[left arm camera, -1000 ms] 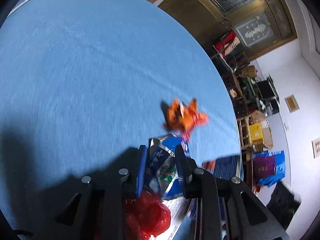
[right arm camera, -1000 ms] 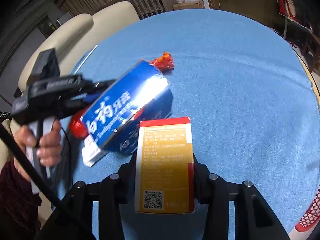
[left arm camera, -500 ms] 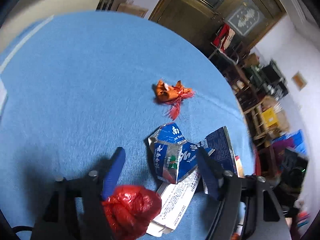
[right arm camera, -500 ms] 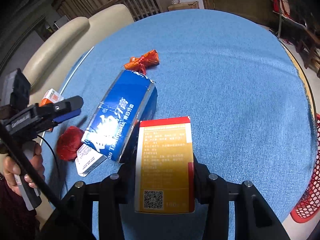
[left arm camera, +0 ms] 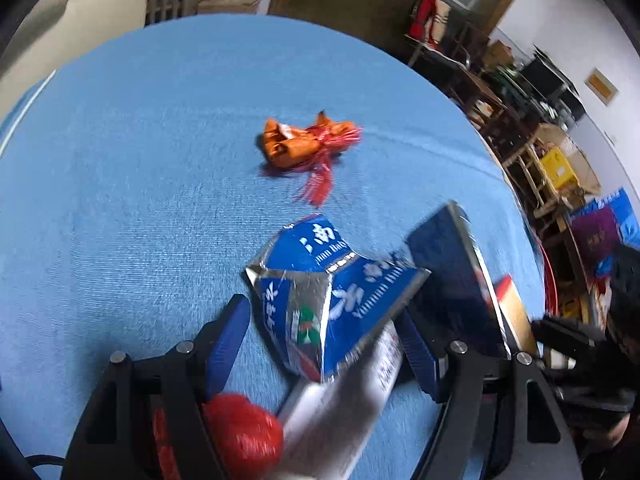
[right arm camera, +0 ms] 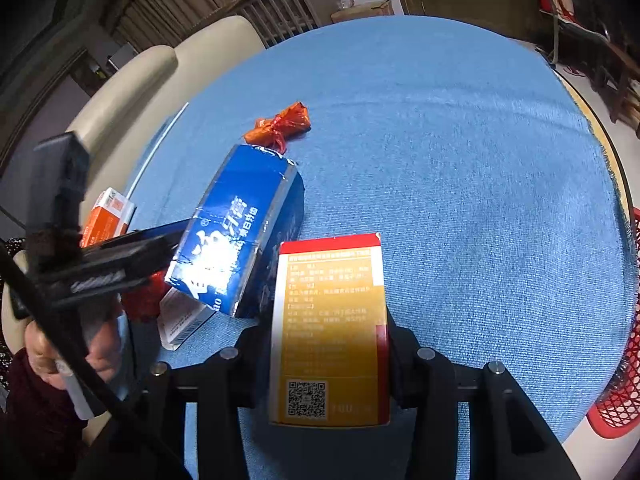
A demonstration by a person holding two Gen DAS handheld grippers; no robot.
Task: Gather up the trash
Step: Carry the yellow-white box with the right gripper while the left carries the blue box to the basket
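I see a matt, finely ribbed blue cloth (right arm camera: 460,168) covering the round table, and on it a crushed blue carton (left arm camera: 332,300) of glossy printed card with shiny silver foil edges. An orange wrapper (left arm camera: 304,144) looks like crinkly, shiny foil, while a red wad (left arm camera: 240,436) reads as thin, soft plastic film. In my right gripper (right arm camera: 326,360) sits a yellow box (right arm camera: 330,332) of smooth printed cardboard, between matt black plastic fingers (right arm camera: 404,352) with small metal screws.

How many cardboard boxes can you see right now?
3. A blue toothpaste box lies on the table, a yellow box is gripped in the right tool, and a small orange box sits at the left edge.
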